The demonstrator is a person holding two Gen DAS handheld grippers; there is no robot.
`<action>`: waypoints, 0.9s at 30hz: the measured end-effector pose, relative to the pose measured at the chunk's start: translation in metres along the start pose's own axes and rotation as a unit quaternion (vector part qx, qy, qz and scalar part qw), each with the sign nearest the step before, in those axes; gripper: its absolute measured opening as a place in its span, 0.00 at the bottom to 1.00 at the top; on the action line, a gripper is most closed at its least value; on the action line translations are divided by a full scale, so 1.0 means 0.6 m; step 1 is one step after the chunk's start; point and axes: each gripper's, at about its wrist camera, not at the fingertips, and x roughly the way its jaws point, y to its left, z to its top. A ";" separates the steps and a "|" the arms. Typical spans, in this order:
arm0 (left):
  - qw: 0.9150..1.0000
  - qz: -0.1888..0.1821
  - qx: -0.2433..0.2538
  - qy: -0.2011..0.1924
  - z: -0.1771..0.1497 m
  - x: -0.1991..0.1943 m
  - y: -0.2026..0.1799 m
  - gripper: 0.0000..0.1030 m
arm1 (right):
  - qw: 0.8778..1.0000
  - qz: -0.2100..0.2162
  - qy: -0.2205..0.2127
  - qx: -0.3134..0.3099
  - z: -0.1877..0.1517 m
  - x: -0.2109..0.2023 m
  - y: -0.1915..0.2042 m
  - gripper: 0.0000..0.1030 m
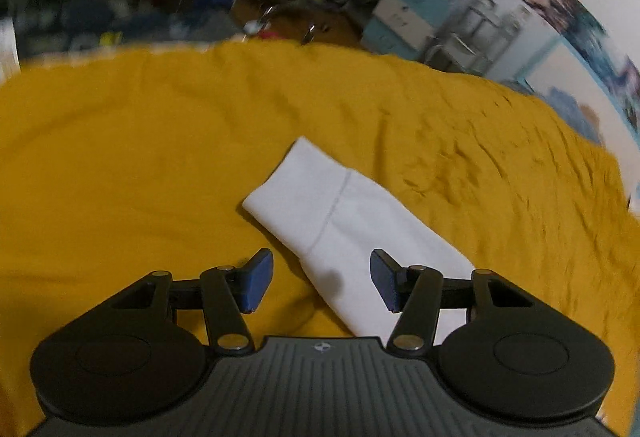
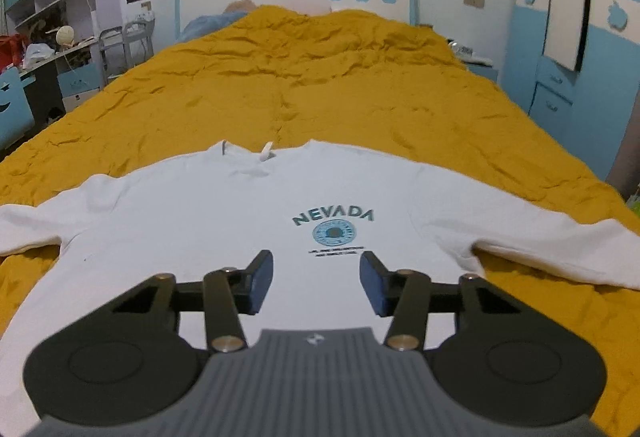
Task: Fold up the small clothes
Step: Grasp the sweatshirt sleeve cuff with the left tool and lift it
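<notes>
surface: mustard bedspread [image 2: 320, 77] | room: blue-white bedroom | white shirt [image 2: 200, 221] flat | both fingers apart, empty

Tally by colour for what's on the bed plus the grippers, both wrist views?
White: 1, the sweatshirt printed NEVADA, laid flat; its sleeve is what the left wrist view shows.
Yellow: 1, the bedspread.
Black with blue pads: 2, the left gripper and the right gripper, both open with nothing gripped.
Total: 4
</notes>
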 end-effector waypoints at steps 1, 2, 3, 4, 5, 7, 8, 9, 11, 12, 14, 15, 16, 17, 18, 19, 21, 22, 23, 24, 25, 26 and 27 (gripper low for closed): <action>1.000 -0.004 -0.021 0.003 0.004 0.013 0.011 0.54 | 1.000 0.004 0.001 -0.004 0.004 0.010 0.005 0.37; 0.999 -0.006 -0.033 0.002 0.003 0.020 0.016 0.52 | 1.000 0.008 0.001 -0.009 0.006 0.017 0.009 0.34; 0.999 -0.008 -0.039 -0.002 0.005 0.027 0.022 0.45 | 1.000 0.012 0.003 -0.015 0.011 0.026 0.015 0.27; 0.999 -0.006 -0.046 -0.010 0.003 0.029 0.029 0.38 | 1.000 0.016 0.004 -0.020 0.012 0.031 0.019 0.24; 0.999 -0.006 -0.050 -0.015 0.003 0.031 0.035 0.34 | 1.000 0.019 0.005 -0.024 0.015 0.038 0.024 0.24; 0.999 -0.011 -0.047 -0.022 0.000 0.029 0.032 0.11 | 0.999 0.026 0.008 -0.029 0.018 0.049 0.033 0.17; 0.999 -0.016 -0.037 -0.027 0.000 0.025 0.027 0.09 | 0.999 0.028 0.011 -0.031 0.021 0.056 0.037 0.15; 0.999 -0.023 -0.018 -0.044 -0.003 0.011 0.015 0.08 | 0.999 0.031 0.013 -0.034 0.023 0.062 0.040 0.12; 0.995 -0.054 0.022 -0.081 -0.008 -0.022 -0.019 0.08 | 0.998 0.036 0.018 -0.041 0.027 0.072 0.049 0.08; 0.992 -0.074 0.043 -0.096 -0.010 -0.046 -0.041 0.08 | 0.998 0.037 0.021 -0.045 0.029 0.077 0.053 0.05; 0.983 -0.097 0.095 -0.121 -0.017 -0.098 -0.096 0.07 | 0.997 0.041 0.026 -0.052 0.033 0.085 0.056 0.04; 0.976 -0.110 0.130 -0.134 -0.023 -0.130 -0.134 0.07 | 0.997 0.044 0.028 -0.054 0.037 0.089 0.057 0.03; 0.970 -0.123 0.155 -0.143 -0.030 -0.154 -0.168 0.07 | 0.997 0.047 0.029 -0.054 0.038 0.088 0.056 0.02; 0.963 -0.139 0.177 -0.150 -0.038 -0.178 -0.204 0.07 | 0.997 0.050 0.029 -0.055 0.040 0.089 0.055 0.02; 0.955 -0.156 0.198 -0.155 -0.048 -0.203 -0.241 0.07 | 0.997 0.053 0.028 -0.054 0.043 0.089 0.053 0.02; 0.945 -0.177 0.222 -0.160 -0.061 -0.234 -0.283 0.07 | 0.997 0.056 0.025 -0.053 0.045 0.088 0.051 0.02; 0.926 -0.212 0.261 -0.169 -0.091 -0.275 -0.353 0.07 | 0.996 0.062 0.021 -0.053 0.049 0.085 0.045 0.02; 0.916 -0.229 0.280 -0.174 -0.110 -0.297 -0.390 0.07 | 0.996 0.065 0.018 -0.053 0.051 0.082 0.041 0.02; 0.904 -0.249 0.299 -0.176 -0.133 -0.322 -0.431 0.07 | 0.996 0.068 0.016 -0.053 0.054 0.079 0.037 0.02; 0.892 -0.270 0.317 -0.175 -0.156 -0.340 -0.466 0.07 | 0.996 0.071 0.011 -0.052 0.056 0.075 0.033 0.02; 0.882 -0.286 0.332 -0.173 -0.178 -0.353 -0.495 0.07 | 0.996 0.073 0.006 -0.052 0.058 0.069 0.028 0.02; 0.869 -0.305 0.351 -0.171 -0.207 -0.371 -0.531 0.07 | 0.996 0.073 0.001 -0.050 0.059 0.065 0.020 0.02; 0.857 -0.319 0.367 -0.168 -0.234 -0.382 -0.562 0.06 | 0.996 0.072 -0.003 -0.047 0.060 0.060 0.012 0.02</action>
